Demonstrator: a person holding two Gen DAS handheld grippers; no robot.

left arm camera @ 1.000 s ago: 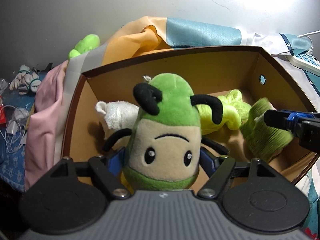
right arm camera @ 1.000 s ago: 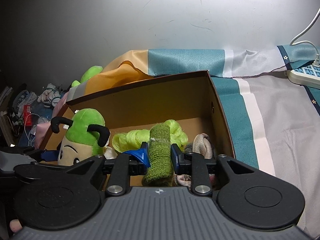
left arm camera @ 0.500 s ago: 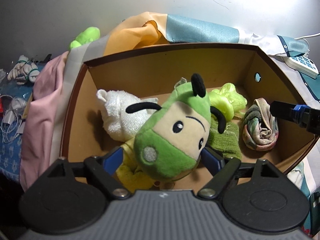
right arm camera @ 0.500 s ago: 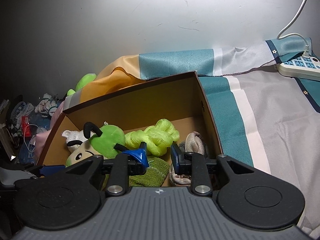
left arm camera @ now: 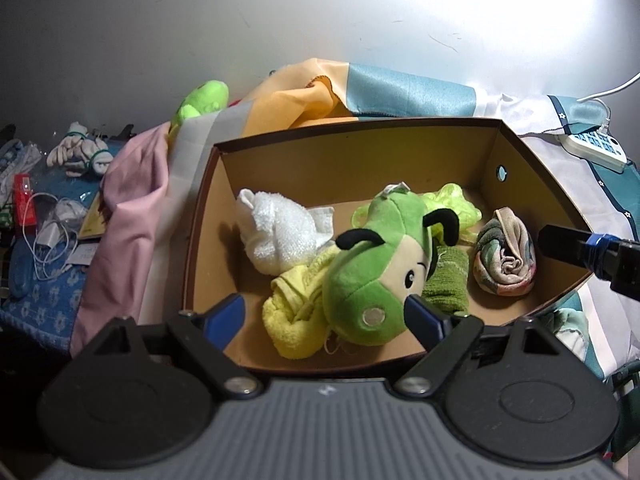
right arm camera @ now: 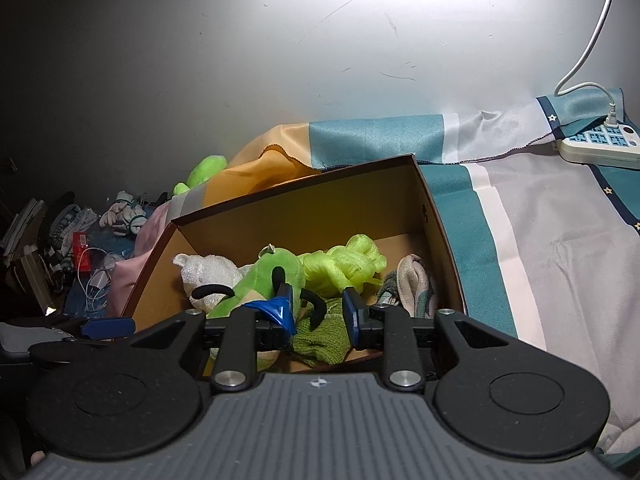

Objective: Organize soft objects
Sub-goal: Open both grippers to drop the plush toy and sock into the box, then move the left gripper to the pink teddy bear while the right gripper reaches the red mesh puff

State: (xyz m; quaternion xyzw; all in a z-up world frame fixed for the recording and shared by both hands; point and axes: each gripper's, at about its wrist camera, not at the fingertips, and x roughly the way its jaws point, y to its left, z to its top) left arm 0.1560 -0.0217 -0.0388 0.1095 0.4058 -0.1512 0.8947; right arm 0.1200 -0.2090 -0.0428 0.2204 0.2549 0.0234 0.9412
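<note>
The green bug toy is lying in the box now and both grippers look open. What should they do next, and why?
Probably lift the left gripper back out of the box. Its jaws are spread wide and the green bug plush lies on the yellow towel inside, apparently let go. The right gripper also holds nothing. Another green plush sits outside, behind the box, perhaps next.

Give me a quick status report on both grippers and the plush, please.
Left gripper open, empty. Right gripper open, empty. Plush lying in the box, on the yellow cloth. Nothing in the way.
</note>
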